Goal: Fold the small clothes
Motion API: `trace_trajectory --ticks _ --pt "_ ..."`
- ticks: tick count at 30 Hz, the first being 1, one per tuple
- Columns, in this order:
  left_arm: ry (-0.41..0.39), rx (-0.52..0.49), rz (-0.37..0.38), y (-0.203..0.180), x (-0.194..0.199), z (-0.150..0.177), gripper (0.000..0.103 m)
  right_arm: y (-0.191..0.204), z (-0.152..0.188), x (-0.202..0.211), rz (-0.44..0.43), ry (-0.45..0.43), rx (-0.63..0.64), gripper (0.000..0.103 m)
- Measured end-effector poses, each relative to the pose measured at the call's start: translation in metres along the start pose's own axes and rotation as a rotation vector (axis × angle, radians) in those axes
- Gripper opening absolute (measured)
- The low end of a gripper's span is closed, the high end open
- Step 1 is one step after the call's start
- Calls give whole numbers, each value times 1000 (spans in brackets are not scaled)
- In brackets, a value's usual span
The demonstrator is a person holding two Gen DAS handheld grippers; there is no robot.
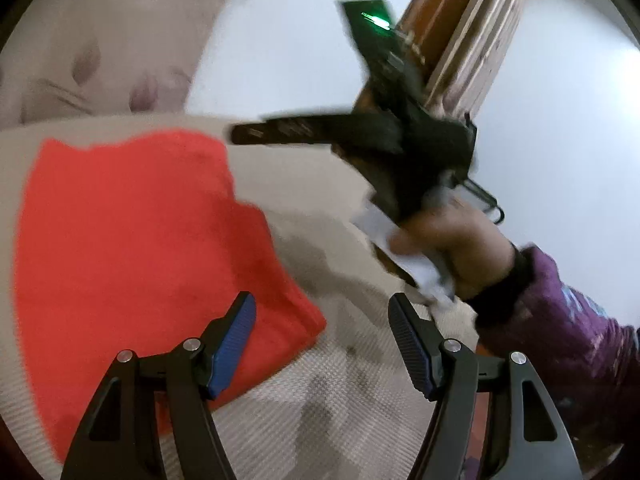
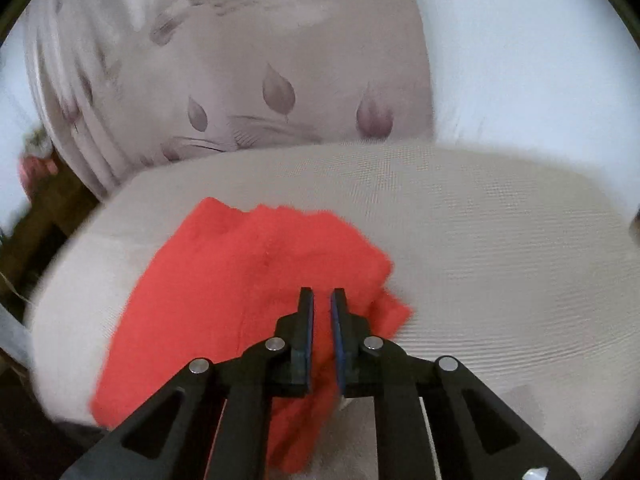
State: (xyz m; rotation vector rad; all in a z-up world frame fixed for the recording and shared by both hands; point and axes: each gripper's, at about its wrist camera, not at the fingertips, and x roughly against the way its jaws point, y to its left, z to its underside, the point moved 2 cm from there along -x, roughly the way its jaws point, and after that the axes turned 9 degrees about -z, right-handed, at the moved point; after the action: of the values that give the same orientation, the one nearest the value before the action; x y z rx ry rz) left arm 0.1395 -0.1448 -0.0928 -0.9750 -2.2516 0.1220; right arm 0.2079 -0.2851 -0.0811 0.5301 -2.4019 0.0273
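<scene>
Beige woven cushion [image 2: 500,240] fills the lower half of both views, and that is our folding surface. Nearest the lens in the left wrist view, the left gripper [image 1: 322,330] hangs with its blue pads well apart, nothing between them, over bare weave at the lower centre. Just beside its left pad lies the red garment [image 1: 132,240], spread across the left of the frame with a corner reaching lower centre. Over to the right wrist view: the right gripper [image 2: 322,308] has its jaws nearly together, a thin slit between the pads, and red cloth sits behind and below them; whether a fold is actually pinched, I cannot tell, the blur is heavy. Further back, in the left view's upper right, a hand [image 1: 452,248] in a purple sleeve [image 1: 560,320] carries that right tool above the cushion. Beyond, a flowered backrest [image 2: 240,80] and a pale wall [image 1: 560,120]. To do this well, I reckon the open left jaws should take the near corner squarely, both pads on fabric, then carry it across low and flat so edges line up and no crease bunches.
</scene>
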Motion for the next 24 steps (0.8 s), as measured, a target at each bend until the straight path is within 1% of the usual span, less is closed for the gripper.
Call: trace_trajectory --ticks 1,2,3,4,5,7,8,9,13,16,20,24 --pt "-20 -7 -22 0 7 -1 69 6 -4 9 33 -20 31 11" --pt "-41 -17 -47 1 15 -3 69 14 -4 20 64 -37 54 14" --pt "-73 -25 -85 2 27 -5 69 21 -4 31 103 -51 71 20" --pt "-95 -28 -112 4 34 -6 69 31 -3 42 152 -64 93 22" --pt "-115 -31 -139 7 41 -7 70 38 -2 49 182 -73 105 26" --pt "-155 -29 -205 12 57 -10 73 52 0 64 226 -95 116 37" --pt "-172 -25 -228 14 63 -10 74 57 2 72 236 -110 116 47" --pt "-186 -20 -248 17 70 -11 76 64 2 79 246 -125 116 54" --pt "-232 -22 -325 28 85 -13 79 88 5 94 282 -138 136 56" --pt "-255 -23 -364 33 93 -15 84 101 5 101 275 -147 138 58" --pt "-272 -26 -390 31 101 -15 86 112 3 108 273 -160 136 62" --pt "-277 -25 -398 33 102 -15 87 116 1 111 281 -161 129 63"
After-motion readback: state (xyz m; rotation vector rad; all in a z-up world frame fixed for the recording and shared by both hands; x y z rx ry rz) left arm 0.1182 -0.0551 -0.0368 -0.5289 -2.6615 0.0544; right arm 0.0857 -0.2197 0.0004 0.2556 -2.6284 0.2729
